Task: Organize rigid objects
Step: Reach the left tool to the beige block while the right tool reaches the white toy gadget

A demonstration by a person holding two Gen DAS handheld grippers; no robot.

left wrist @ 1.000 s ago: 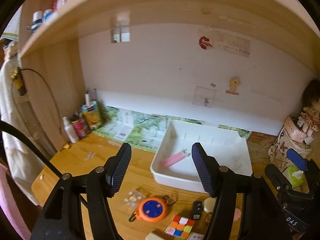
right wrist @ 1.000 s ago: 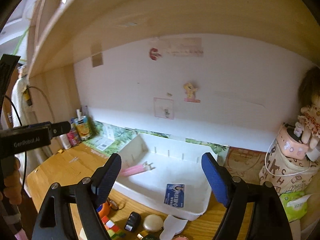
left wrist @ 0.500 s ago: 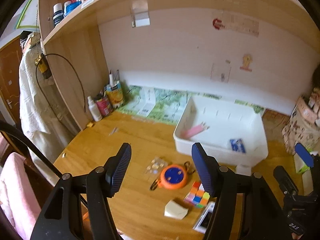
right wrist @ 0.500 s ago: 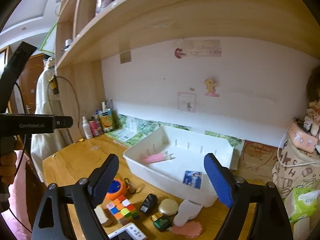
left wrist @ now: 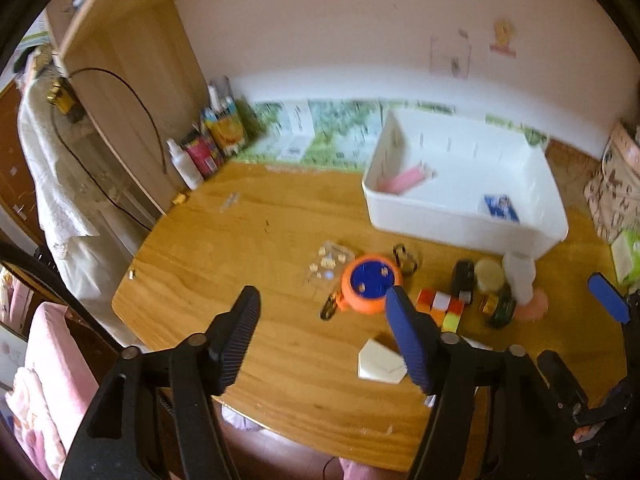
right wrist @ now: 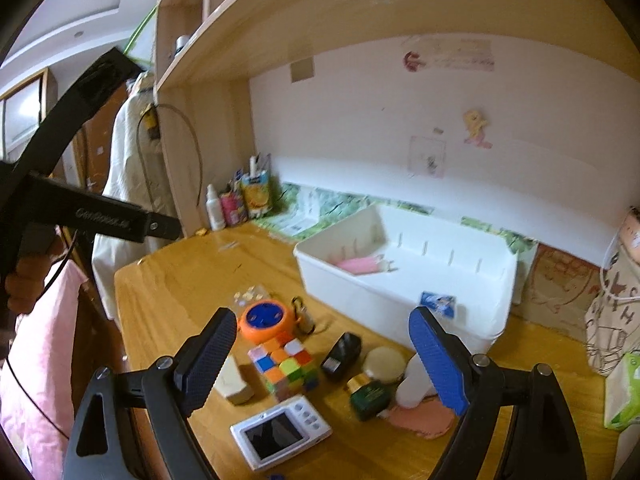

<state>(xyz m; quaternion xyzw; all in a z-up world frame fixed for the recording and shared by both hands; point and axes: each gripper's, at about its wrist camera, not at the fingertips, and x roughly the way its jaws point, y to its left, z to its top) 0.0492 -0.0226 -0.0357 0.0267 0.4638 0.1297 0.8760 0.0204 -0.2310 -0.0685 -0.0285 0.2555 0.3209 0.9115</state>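
Observation:
A white bin (left wrist: 536, 184) (right wrist: 400, 304) stands at the back of the wooden desk with a pink tube (left wrist: 404, 180) (right wrist: 360, 266) and a blue card (left wrist: 500, 208) (right wrist: 438, 304) in it. In front of it lie an orange round case (left wrist: 370, 284) (right wrist: 266, 322), a colour cube (right wrist: 286, 364) (left wrist: 440, 306), a small black box (right wrist: 342, 356), a cream round lid (right wrist: 386, 360), a dark green jar (right wrist: 370, 398), a white wedge (left wrist: 380, 366) (right wrist: 234, 384) and a white handheld device (right wrist: 280, 436). My left gripper (left wrist: 324, 342) and right gripper (right wrist: 320, 364) are open and empty, above the desk's near edge.
Bottles and cartons (left wrist: 208, 148) (right wrist: 240, 200) stand at the back left by the shelf side panel. A shelf (right wrist: 360, 12) hangs overhead. A patterned bag (right wrist: 612, 312) and green tissue pack (right wrist: 622, 392) sit at the right. A pink flat pad (right wrist: 424, 420) lies near the jar.
Both grippers have pulled back and up from the bin, so more of the desk and its loose objects shows. Both stay open and empty.

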